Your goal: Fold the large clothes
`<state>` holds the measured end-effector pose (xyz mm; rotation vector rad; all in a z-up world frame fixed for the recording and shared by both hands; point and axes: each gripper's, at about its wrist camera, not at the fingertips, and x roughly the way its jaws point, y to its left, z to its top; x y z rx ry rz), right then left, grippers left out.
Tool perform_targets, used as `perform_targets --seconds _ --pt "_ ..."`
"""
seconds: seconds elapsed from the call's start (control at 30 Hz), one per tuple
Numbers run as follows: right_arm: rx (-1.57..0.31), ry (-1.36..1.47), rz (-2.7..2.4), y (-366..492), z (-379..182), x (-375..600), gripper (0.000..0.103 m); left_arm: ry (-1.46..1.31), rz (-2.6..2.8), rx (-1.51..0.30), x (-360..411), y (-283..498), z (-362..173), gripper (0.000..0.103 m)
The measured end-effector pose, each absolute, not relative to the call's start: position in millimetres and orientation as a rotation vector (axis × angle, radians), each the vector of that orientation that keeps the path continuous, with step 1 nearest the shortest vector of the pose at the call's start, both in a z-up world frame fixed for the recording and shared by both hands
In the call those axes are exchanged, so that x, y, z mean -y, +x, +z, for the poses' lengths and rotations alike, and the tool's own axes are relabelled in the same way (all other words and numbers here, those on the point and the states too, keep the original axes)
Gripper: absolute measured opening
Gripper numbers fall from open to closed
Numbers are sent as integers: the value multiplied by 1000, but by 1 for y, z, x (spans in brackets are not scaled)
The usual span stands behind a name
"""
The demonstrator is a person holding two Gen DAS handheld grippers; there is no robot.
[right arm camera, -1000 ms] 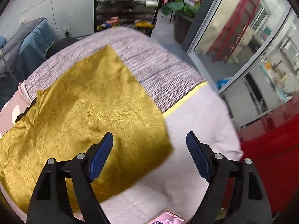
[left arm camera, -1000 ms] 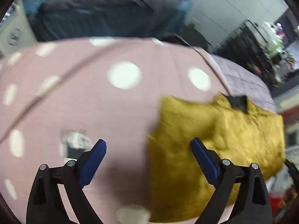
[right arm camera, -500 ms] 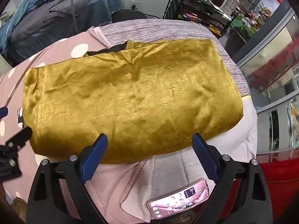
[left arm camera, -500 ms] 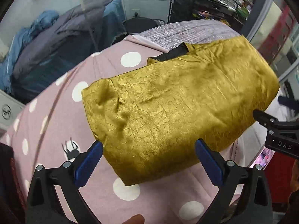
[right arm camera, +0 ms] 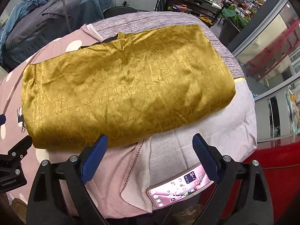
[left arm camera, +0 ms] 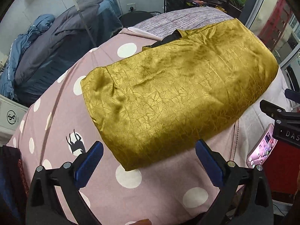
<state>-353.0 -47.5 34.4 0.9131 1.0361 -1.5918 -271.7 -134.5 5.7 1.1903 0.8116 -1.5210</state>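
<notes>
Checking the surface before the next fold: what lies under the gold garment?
The gold garment rests on pink polka-dot bedding and grey cloth. Whatever lies beneath its middle is covered.

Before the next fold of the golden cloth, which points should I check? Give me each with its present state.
1. Left tongs open and empty: ok.
2. Right tongs open and empty: ok.
3. Golden cloth lies flat as one folded rectangle: ok.
4. Far edge tidy: not ok, a dark lining shows there.
5. Phone apart from the cloth: ok.
6. Layers underneath aligned: cannot tell.
</notes>
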Motion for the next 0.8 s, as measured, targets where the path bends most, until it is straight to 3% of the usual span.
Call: perform_targets --seconds 0.8 --pt "-1059 895 -1561 -345 33 52 90 1201 -1513 -833 136 -272 1 97"
